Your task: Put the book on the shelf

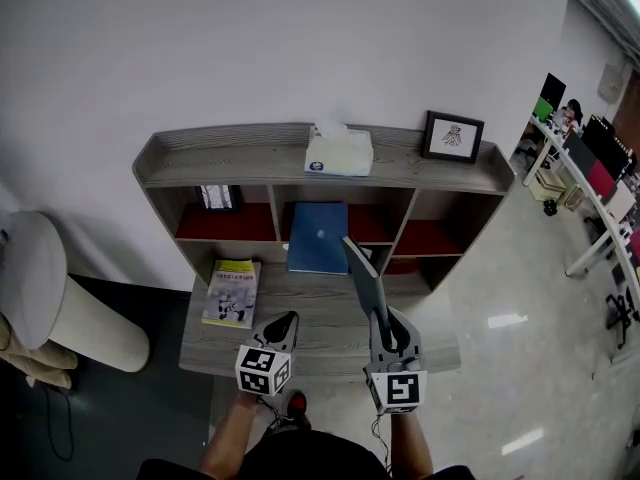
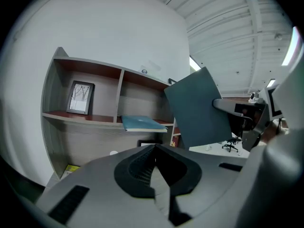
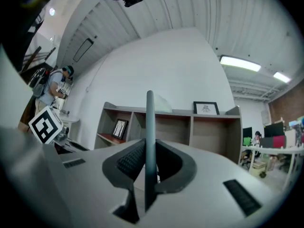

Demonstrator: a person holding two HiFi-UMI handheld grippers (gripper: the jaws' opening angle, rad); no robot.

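Ahead of you stands the grey shelf (image 1: pixel 250 153), three compartments under a long top board, rising from the back of the surface (image 1: pixel 330 333). On the top board sit a tissue box (image 1: pixel 338 152) and a framed picture (image 1: pixel 453 136). The left compartment holds a small frame (image 1: pixel 218 197). The middle one holds a blue book (image 1: pixel 318 236) lying flat, its front edge sticking out over the surface. The right compartment (image 1: pixel 425 236) shows only its red floor from here. A yellow-green book (image 1: pixel 231 292) lies flat at the surface's left side. The one you're placing, the thin grey-teal book (image 1: pixel 362 273), is up off the surface in your right hand-held gripper (image 1: pixel 382 320), whose jaws are clamped on its near edge. It stands on edge, long axis running from the jaws forward toward the divider between the middle and right compartments. The shelf lies straight ahead of it, so your right hand is the one to carry it in. Your left hand-held gripper (image 1: pixel 285 320) hovers just beside, jaws together on nothing.
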